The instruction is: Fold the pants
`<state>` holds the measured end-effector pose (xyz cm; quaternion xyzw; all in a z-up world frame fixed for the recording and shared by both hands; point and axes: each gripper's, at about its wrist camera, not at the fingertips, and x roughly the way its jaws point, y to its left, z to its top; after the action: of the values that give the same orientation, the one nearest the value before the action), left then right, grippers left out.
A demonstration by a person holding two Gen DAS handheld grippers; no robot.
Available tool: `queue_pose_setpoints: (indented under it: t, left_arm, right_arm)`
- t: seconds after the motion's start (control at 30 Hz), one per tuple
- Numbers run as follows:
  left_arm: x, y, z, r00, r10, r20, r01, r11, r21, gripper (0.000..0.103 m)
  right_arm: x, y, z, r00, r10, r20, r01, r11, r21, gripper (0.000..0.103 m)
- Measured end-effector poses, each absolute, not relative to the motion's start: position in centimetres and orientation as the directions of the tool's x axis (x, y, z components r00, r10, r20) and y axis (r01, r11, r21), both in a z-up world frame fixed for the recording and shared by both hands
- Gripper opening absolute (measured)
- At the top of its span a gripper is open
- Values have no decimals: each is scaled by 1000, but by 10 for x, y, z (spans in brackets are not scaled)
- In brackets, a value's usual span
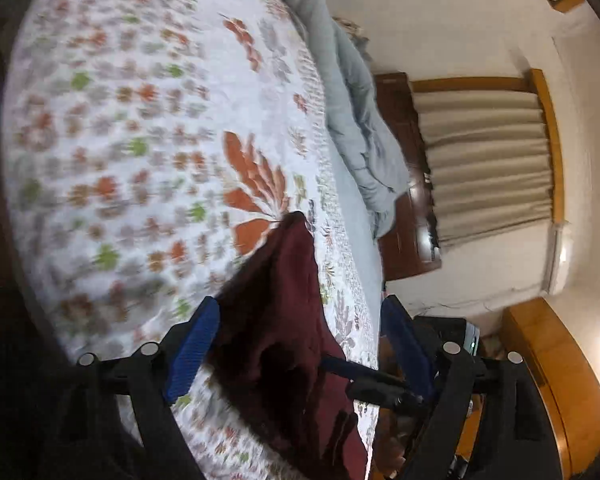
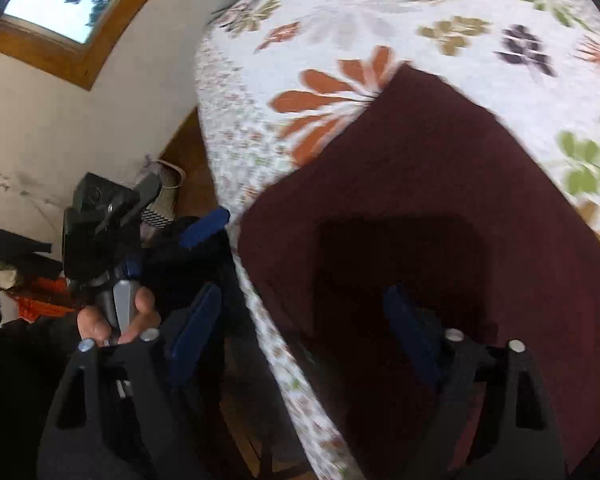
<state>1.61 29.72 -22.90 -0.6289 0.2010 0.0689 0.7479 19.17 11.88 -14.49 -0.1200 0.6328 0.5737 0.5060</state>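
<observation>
Dark maroon pants lie on the flowered bedspread near the bed's edge, folded into a compact dark shape. My left gripper is open, its blue fingers wide apart on either side of the pants. In the right wrist view the pants spread over the bed corner. My right gripper is open, one finger over the bed's edge, the other finger above the pants. The left gripper shows there at the left, held by a hand.
A grey-blue blanket lies bunched along the far side of the bed. Beyond it stand a dark wooden cabinet and beige curtains. A wooden-framed window and white wall are beside the bed.
</observation>
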Motion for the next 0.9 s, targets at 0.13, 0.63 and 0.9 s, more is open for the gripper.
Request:
queue_pose_setpoints:
  t: [0.13,0.63,0.9]
  left_arm:
    - [-6,284,-245,889,-243,-388,-367,129,-921,84]
    - [-40,318,-226,920,-180,-347,-326,135,-936,83]
    - [-54,328,-209,915,-151,-375,-335,236,-912,84]
  right_arm:
    - [171,141,-149,-333,361,-871,-851,284,442,57]
    - [33,179,-158,712,312,-629,-666,16,-746,25]
    - [-12,174,-227,854,282,-437,-475,78,-877,31]
